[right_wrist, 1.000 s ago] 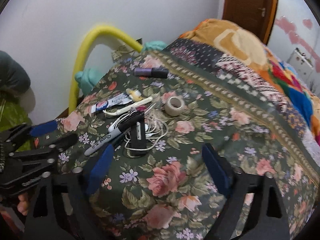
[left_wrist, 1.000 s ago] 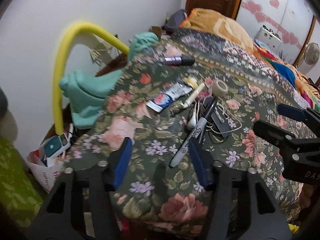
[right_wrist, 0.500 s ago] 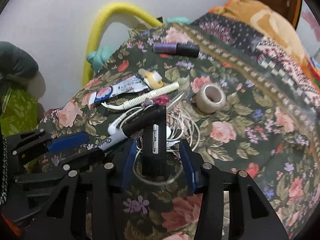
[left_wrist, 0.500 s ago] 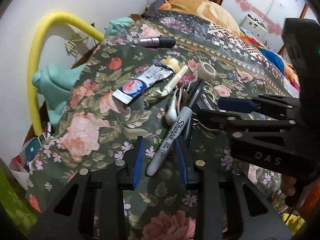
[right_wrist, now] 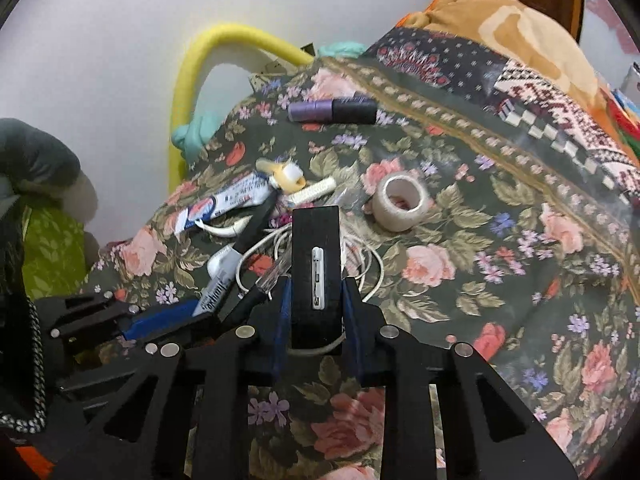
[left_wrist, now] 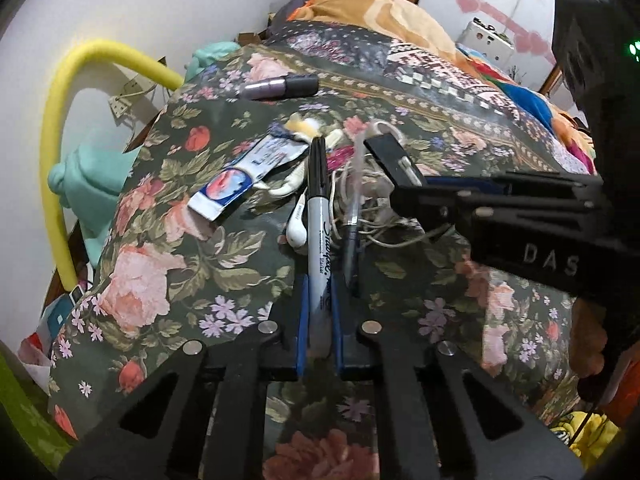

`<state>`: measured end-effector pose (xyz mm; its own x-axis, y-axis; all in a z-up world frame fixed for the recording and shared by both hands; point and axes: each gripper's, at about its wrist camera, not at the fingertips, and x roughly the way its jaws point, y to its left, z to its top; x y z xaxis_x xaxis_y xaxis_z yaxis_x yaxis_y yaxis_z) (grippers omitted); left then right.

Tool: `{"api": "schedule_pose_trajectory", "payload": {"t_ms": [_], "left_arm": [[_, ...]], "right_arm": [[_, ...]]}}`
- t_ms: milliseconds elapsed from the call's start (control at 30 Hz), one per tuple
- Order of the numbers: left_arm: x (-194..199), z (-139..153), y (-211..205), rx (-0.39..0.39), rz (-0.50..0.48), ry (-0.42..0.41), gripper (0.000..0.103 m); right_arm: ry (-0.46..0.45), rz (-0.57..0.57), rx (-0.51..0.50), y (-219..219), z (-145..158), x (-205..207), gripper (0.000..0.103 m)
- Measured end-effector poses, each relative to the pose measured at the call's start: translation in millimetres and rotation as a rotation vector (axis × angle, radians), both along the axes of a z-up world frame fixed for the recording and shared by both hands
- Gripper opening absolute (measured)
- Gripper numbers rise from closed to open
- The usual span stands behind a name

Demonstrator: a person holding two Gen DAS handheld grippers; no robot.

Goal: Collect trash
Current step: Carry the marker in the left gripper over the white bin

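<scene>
From my seat the floral bedspread [right_wrist: 500, 264] fills both views; its left edge drops off toward the wall, with open room on the right. My left gripper [left_wrist: 319, 320] is clamped on one Sharpie marker [left_wrist: 318, 236], its barrel end hidden between the pads. My right gripper [right_wrist: 316, 312] grips one black clip-on box [right_wrist: 316, 264], bottom hidden. A white cord tangle [right_wrist: 372, 276] sits partly buried beneath. One tape roll [right_wrist: 401, 207] lies near, one toothpaste tube [left_wrist: 244, 176] beside the marker.
</scene>
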<state>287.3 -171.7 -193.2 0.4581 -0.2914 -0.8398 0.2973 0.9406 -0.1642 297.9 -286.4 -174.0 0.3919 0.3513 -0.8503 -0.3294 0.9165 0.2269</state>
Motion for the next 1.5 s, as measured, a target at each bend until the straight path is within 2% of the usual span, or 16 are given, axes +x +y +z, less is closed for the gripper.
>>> {"api": "schedule_pose_trajectory", "payload": {"t_ms": [233, 500, 733, 867, 1167, 1500], "left_arm": [[-14.7, 28.3, -3.1, -0.023, 0.008, -0.048, 0.010], [-38.5, 67.4, 1.8, -0.001, 0.030, -0.117, 0.010], [-61.3, 84.7, 18.2, -0.003, 0.081, -0.126, 0.010], [-74.2, 86.7, 30.0, 0.006, 0.109, -0.114, 0.010], [-89.4, 77.7, 46.5, 0.010, 0.155, -0.089, 0.010], [-78.9, 57.4, 30.3, 0.032, 0.130, -0.048, 0.010]], "right_arm": [[-0.059, -0.035, 0.013, -12.1, 32.2, -7.4, 0.023], [-0.129, -0.024, 0.007, -10.9, 66.4, -27.0, 0.023], [-0.151, -0.020, 0.020, -5.7, 89.4, -49.0, 0.023], [-0.138, -0.035, 0.028, -8.9, 91.8, -54.8, 0.023], [-0.097, -0.144, -0.019, -37.4, 70.0, -53.2, 0.023], [0.071, -0.256, -0.139, -96.8, -3.8, -38.4, 0.023]]}}
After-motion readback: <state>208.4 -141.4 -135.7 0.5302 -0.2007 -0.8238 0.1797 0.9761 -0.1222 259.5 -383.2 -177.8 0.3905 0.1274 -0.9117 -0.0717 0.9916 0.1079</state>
